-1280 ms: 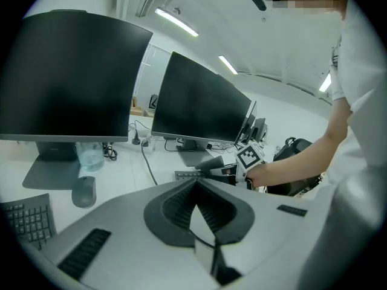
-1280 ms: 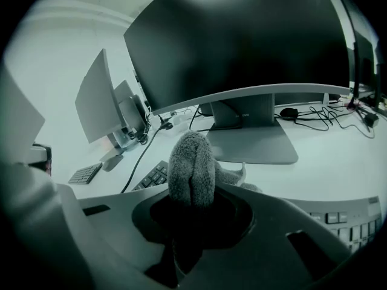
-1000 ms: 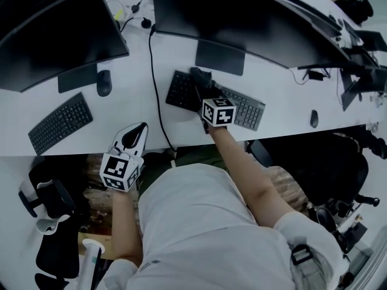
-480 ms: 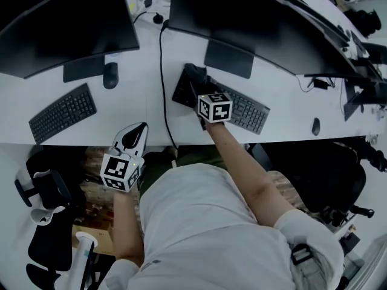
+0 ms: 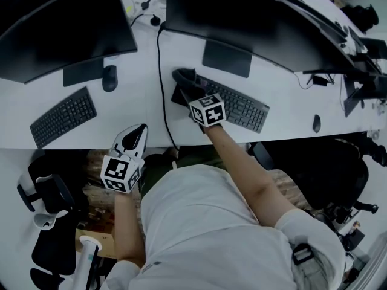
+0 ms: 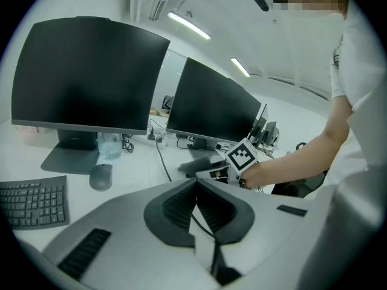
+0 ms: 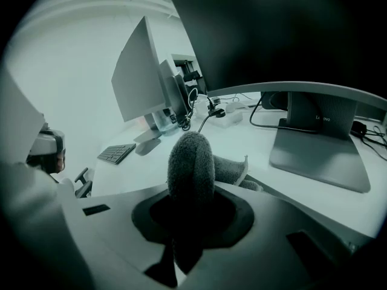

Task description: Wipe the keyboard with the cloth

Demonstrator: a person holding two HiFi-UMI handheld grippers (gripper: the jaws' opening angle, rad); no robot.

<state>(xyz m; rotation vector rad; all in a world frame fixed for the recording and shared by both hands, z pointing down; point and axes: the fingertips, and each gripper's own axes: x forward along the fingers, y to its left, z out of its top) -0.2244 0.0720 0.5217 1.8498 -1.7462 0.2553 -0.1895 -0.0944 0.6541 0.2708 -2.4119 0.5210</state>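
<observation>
The black keyboard (image 5: 239, 106) lies on the white desk (image 5: 142, 101) in front of the right monitor. My right gripper (image 5: 193, 91) is over the keyboard's left end and shut on a dark grey cloth (image 5: 183, 77). In the right gripper view the cloth (image 7: 191, 162) stands as a folded roll between the jaws, with its loose end trailing to the right. My left gripper (image 5: 141, 128) hangs at the desk's near edge, shut and holding nothing. From the left gripper view, the right gripper's marker cube (image 6: 242, 156) and the cloth (image 6: 198, 164) show ahead.
A second keyboard (image 5: 63, 117) and a mouse (image 5: 109, 78) lie at the left under the left monitor (image 5: 60, 29). The right monitor's stand (image 5: 226, 58) sits just behind the keyboard. A black cable (image 5: 162, 83) crosses the desk. Another mouse (image 5: 314, 123) is far right.
My right gripper has carried the cloth leftward along the keyboard, from about a third of the way in to its left end. The left gripper has stayed put.
</observation>
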